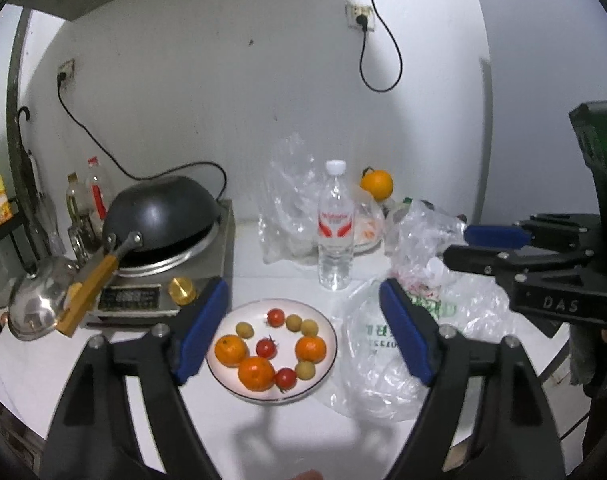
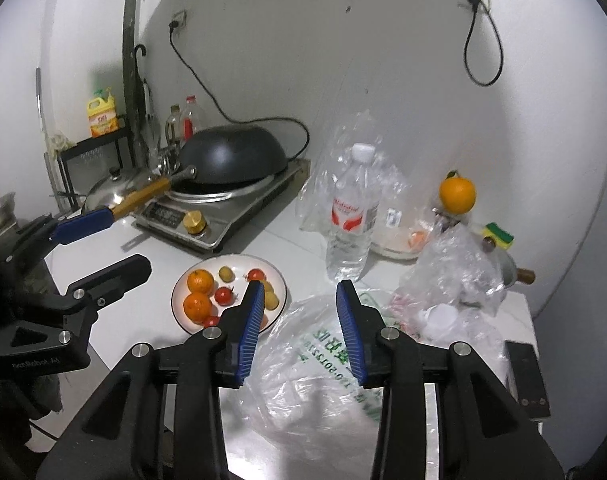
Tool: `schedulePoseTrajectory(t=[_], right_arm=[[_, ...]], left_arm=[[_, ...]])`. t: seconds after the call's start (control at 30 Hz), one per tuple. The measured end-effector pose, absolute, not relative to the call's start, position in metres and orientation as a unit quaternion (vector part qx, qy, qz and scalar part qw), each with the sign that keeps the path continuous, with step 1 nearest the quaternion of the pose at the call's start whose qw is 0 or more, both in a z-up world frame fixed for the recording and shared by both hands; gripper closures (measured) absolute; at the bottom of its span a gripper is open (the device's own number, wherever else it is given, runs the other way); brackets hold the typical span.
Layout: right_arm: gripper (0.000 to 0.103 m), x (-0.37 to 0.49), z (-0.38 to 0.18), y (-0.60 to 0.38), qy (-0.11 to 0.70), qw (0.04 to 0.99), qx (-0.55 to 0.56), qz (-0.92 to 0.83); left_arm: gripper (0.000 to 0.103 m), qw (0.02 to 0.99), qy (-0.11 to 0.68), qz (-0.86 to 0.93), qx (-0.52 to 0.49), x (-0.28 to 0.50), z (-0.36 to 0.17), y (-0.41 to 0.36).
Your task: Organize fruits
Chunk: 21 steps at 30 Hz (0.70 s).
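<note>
A white plate on the white counter holds three small oranges, three cherry tomatoes and several small yellow-green fruits. One orange lies at the plate's front and a tomato near its middle. My left gripper hangs above the plate, open wide, nothing between its blue pads. My right gripper hovers over a crumpled plastic bag to the right of the plate, its pads apart and empty. A larger orange sits alone at the back by the wall.
A water bottle stands behind the plate among clear bags. A black wok sits upside down on an induction cooker at left, beside a steel lid. A black flat device lies at the counter's right edge.
</note>
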State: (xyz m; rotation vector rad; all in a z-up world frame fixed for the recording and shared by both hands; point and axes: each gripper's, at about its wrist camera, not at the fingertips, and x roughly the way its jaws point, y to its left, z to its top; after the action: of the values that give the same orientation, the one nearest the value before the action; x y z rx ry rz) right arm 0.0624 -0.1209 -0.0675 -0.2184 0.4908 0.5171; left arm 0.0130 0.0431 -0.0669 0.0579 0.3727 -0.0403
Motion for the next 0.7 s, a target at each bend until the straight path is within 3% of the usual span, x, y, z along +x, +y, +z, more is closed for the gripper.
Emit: schedulePoseTrajectory(t=[0.13, 0.27, 0.7], right_arm=[[0.053, 0.053, -0.055, -0.129, 0.219, 0.939, -0.103, 0.246], [0.052, 0.042, -0.04, -0.136, 0.197, 0.945, -0.102, 0.242], [0.051, 0.014, -0.011, -0.15, 0.151, 0.957, -0.091, 0.228]], left_arm=[[0.016, 0.986, 0.165, -0.017, 0.03, 0.002, -0.054, 0.042], [0.01, 0.988, 0.148, -0.011, 0.03, -0.007, -0.042, 0.041], [0.008, 0.995, 0.103, 0.005, 0.016, -0.032, -0.005, 0.041]])
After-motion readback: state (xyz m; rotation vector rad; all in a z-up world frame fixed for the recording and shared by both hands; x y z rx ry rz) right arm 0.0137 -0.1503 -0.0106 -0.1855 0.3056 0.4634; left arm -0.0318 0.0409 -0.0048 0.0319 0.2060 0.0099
